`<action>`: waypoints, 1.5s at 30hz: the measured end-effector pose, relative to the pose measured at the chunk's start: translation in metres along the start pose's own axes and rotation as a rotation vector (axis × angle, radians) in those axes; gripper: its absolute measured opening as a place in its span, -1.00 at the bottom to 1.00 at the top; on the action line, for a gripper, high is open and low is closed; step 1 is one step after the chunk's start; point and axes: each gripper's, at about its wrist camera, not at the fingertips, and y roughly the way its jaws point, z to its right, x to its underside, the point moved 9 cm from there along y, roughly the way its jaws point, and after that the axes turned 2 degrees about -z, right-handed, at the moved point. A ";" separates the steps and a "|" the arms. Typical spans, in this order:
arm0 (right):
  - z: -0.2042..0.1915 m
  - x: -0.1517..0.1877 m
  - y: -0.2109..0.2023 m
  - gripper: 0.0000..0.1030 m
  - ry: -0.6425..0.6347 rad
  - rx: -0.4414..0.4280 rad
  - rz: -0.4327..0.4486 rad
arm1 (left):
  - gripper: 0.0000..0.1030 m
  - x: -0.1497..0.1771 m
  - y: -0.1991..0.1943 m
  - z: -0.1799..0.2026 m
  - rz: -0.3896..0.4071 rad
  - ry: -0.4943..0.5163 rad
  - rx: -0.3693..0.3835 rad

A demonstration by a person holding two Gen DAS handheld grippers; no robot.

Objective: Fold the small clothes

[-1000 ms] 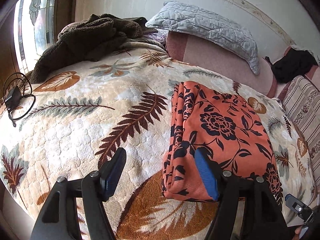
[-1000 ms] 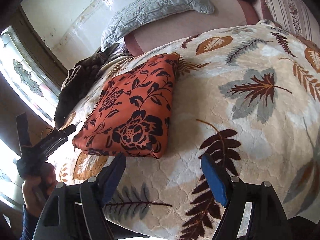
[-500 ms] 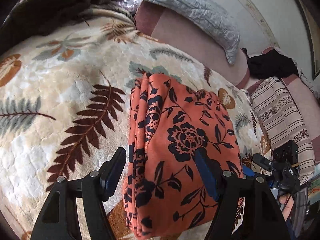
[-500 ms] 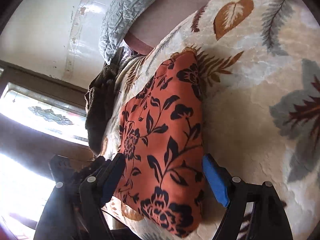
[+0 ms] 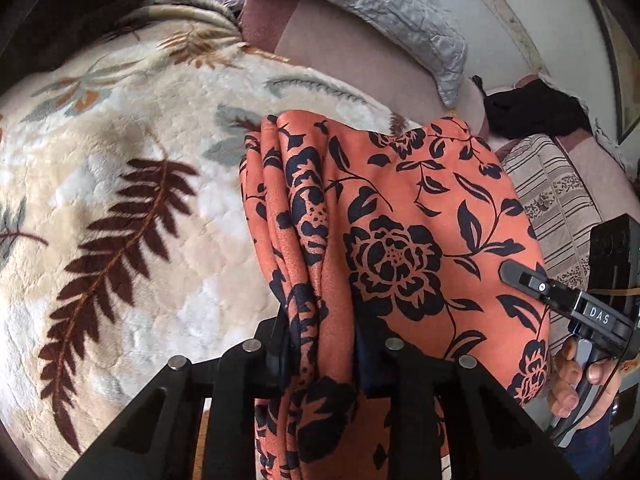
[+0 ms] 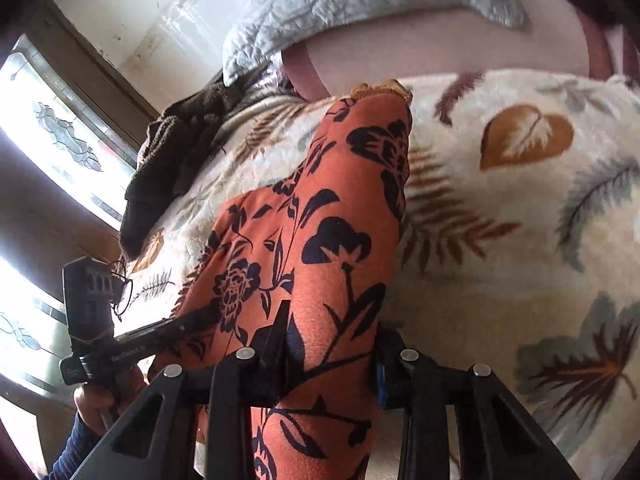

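A leaf-patterned fleece blanket (image 5: 120, 184) covers the bed, and on it lies the folded orange floral garment (image 5: 400, 216). The left tongs (image 5: 320, 352) and right tongs (image 6: 332, 364) have just been closing and each now pinches a near edge of it.

Daylight from the window (image 6: 48, 152), blown out white; bedding evenly lit, soft shadows. Heavy fisheye bending, dark vignetted corners, slight motion blur.

The white letters "DAS" are read on the black plastic body of the right gripper (image 5: 516, 274), seen in the left wrist view. Pale lettering on the black left gripper (image 6: 188, 322) is too blurred to be read.
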 end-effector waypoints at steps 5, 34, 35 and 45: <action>0.056 -0.022 -0.029 -0.33 0.093 0.043 0.062 | -0.41 -0.025 0.033 0.048 0.006 0.025 0.022; 0.128 -0.055 0.035 0.52 0.324 0.140 -0.001 | 0.10 0.041 0.038 0.048 0.008 0.166 -0.194; 0.129 -0.056 0.032 0.52 0.338 0.132 0.025 | 0.12 0.041 0.036 0.047 0.012 0.168 -0.202; 0.047 0.061 -0.064 0.68 0.089 0.230 0.187 | 0.24 0.049 0.015 0.047 0.073 0.200 -0.254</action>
